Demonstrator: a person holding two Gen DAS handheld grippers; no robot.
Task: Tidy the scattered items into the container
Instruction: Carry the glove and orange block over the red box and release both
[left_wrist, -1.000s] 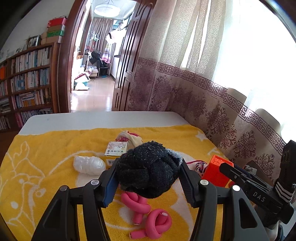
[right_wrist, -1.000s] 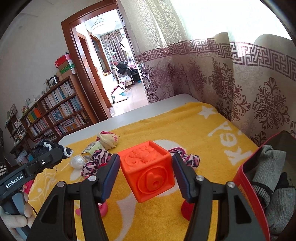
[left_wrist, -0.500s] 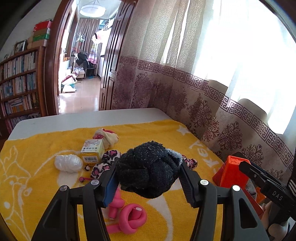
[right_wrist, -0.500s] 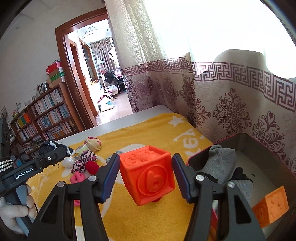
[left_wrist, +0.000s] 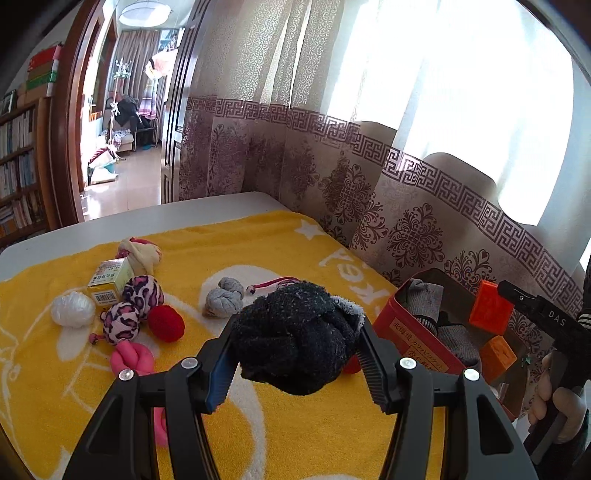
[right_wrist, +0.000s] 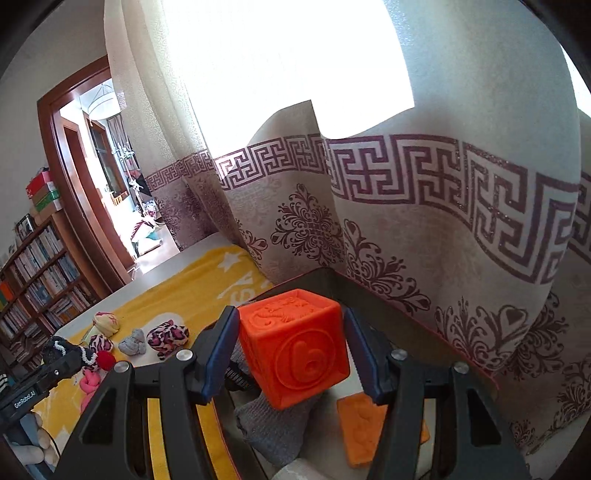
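on the far left of the yellow towel (left_wrist: 303, 236) covering the counter (left_wrist: 155, 218), a white crumpled ball (left_wrist: 72, 309) is lying beside a small yellow-green box (left_wrist: 110, 279) with a barcode label; its print is too small to read. just right of it two pink leopard-print balls (left_wrist: 133, 306) are resting against a red ball (left_wrist: 166, 323), with a pink knotted roll (left_wrist: 132, 358) in front and a cream and pink knotted cloth (left_wrist: 142, 252) behind. a grey knotted sock (left_wrist: 224, 297) is sitting further right, near white lettering woven into the towel that reads like "key" upside down.

the left gripper (left_wrist: 295, 356) is hanging above the towel, its fingers (left_wrist: 221, 365) pinching a fuzzy black knotted sock (left_wrist: 295, 336) from both sides.

to the right, against the patterned curtain (left_wrist: 406, 206), the red tin container (left_wrist: 406, 325) is standing open, carrying a cream label with chinese or japanese characters. grey socks (left_wrist: 424, 299) and an orange block (left_wrist: 496, 356) are lying inside.

the right gripper (right_wrist: 291, 350) is hovering over the tin's interior, its fingers (right_wrist: 221, 354) clamping an orange cube (right_wrist: 295, 347) embossed with a circled "b". in the left wrist view its body is showing "das" in white; in the right wrist view the left gripper's body is reading "genrobot.ai". a hand (left_wrist: 561, 410) is gripping the right handle at the edge.
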